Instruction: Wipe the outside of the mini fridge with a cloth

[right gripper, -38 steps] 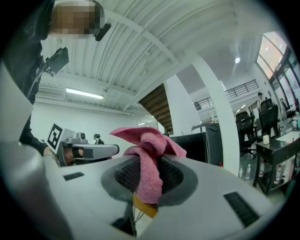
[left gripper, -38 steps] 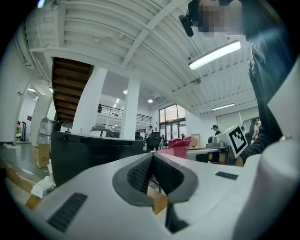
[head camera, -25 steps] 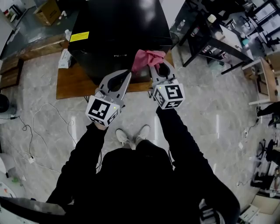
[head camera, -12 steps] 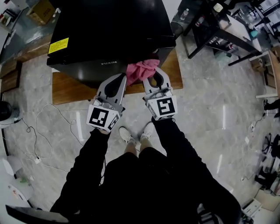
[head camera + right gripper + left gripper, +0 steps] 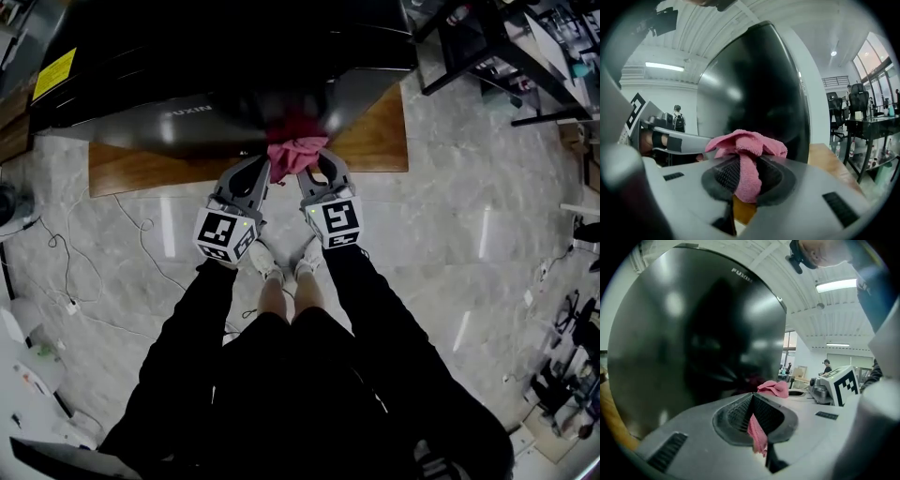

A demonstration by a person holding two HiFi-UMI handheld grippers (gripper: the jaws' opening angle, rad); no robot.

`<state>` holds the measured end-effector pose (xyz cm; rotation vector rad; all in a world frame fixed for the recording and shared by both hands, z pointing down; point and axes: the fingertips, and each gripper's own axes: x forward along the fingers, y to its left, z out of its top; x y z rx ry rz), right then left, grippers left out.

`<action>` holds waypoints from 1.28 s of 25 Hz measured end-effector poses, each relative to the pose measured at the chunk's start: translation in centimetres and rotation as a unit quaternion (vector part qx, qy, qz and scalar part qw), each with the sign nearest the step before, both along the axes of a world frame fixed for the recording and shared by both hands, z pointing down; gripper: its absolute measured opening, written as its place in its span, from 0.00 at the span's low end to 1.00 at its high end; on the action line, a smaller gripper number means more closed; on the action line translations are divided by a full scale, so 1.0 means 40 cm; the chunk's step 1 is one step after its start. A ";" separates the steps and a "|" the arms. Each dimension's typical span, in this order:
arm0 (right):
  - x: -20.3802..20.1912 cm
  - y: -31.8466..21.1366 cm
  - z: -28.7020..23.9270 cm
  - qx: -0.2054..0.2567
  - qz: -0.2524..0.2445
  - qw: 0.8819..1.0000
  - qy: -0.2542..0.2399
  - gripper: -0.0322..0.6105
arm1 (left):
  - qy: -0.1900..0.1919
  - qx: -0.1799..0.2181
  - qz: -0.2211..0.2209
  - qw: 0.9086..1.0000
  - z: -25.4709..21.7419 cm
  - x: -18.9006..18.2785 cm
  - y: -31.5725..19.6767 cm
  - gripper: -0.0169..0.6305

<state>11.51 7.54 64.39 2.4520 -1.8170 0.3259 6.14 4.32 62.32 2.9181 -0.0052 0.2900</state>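
The right gripper point(image 5: 746, 176) is clamped on a pink cloth point(image 5: 745, 139), which bunches over its tips right at the glossy black front of the mini fridge point(image 5: 759, 79). The left gripper point(image 5: 753, 411), just beside it on the left, is closed too, with a thin strip of pink cloth pinched between its jaws. The fridge stands on a low wooden platform point(image 5: 375, 141), with the grey stone floor point(image 5: 450, 244) nearer.

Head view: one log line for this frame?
left tool: shut on pink cloth | right tool: shut on pink cloth | cloth: bunched at mini fridge front | contact: unclear
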 end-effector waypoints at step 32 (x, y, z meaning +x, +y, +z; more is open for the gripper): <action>-0.388 -0.312 -0.739 0.192 -0.105 0.975 -0.031 0.16 | 0.116 0.114 -0.136 0.977 -0.704 -0.405 -0.332 0.04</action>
